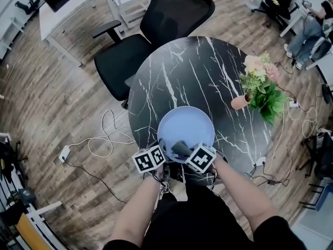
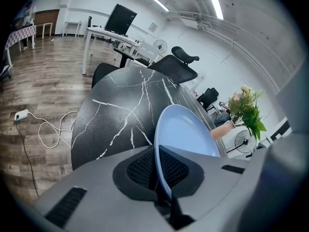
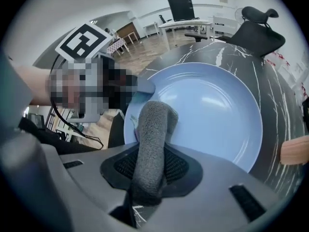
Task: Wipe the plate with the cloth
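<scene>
A light blue plate (image 1: pixel 186 127) lies on the black marble table (image 1: pixel 197 72) near its front edge. My left gripper (image 1: pixel 158 149) is shut on the plate's near left rim; in the left gripper view the rim (image 2: pixel 166 144) runs edge-on between the jaws. My right gripper (image 1: pixel 183 151) is shut on a grey cloth (image 1: pixel 180 149). In the right gripper view the folded cloth (image 3: pixel 150 144) sticks out from the jaws onto the plate's (image 3: pixel 207 110) near left part, close to the left gripper (image 3: pixel 140 88).
A small pot of flowers (image 1: pixel 260 85) stands on the table's right side. A black office chair (image 1: pixel 156 30) is at the far side of the table. White cables (image 1: pixel 106 139) lie on the wood floor to the left.
</scene>
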### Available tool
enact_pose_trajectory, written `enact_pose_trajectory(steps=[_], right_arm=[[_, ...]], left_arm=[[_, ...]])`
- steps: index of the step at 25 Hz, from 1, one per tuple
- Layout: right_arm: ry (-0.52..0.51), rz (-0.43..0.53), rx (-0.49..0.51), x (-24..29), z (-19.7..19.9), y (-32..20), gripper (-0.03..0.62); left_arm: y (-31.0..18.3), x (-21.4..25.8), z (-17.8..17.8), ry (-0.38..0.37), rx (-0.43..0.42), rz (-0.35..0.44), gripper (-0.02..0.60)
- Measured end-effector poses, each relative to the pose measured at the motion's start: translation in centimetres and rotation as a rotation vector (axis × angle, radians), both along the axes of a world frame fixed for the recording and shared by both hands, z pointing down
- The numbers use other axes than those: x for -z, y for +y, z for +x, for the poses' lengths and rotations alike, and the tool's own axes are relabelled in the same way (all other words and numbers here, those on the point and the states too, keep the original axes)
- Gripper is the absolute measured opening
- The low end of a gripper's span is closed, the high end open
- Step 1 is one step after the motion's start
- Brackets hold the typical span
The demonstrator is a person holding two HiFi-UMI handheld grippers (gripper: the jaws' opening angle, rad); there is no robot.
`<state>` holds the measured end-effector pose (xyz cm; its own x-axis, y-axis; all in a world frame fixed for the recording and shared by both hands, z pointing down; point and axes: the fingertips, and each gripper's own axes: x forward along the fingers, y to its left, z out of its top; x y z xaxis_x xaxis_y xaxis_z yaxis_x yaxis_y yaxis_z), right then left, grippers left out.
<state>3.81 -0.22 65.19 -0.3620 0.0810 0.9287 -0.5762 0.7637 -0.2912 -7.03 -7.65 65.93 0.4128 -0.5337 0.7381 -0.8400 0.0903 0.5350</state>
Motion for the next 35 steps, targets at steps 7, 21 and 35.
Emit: enact_pose_trajectory(steps=[7,21,35], right_arm=[[0.16,0.062,0.151,0.0,3.4,-0.6,0.118],[0.323,0.17,0.117,-0.1,8.2,-6.0,0.118],[0.313,0.218,0.017,-0.2,8.1,-11.7,0.118]], left_arm=[[0.0,0.0,-0.1,-0.006,-0.012,0.007,0.032],[0.1,-0.1,0.1,0.008,-0.07,0.006,0.034],[0.0,-0.1,0.1,0.063,-0.086,-0.013,0.034]])
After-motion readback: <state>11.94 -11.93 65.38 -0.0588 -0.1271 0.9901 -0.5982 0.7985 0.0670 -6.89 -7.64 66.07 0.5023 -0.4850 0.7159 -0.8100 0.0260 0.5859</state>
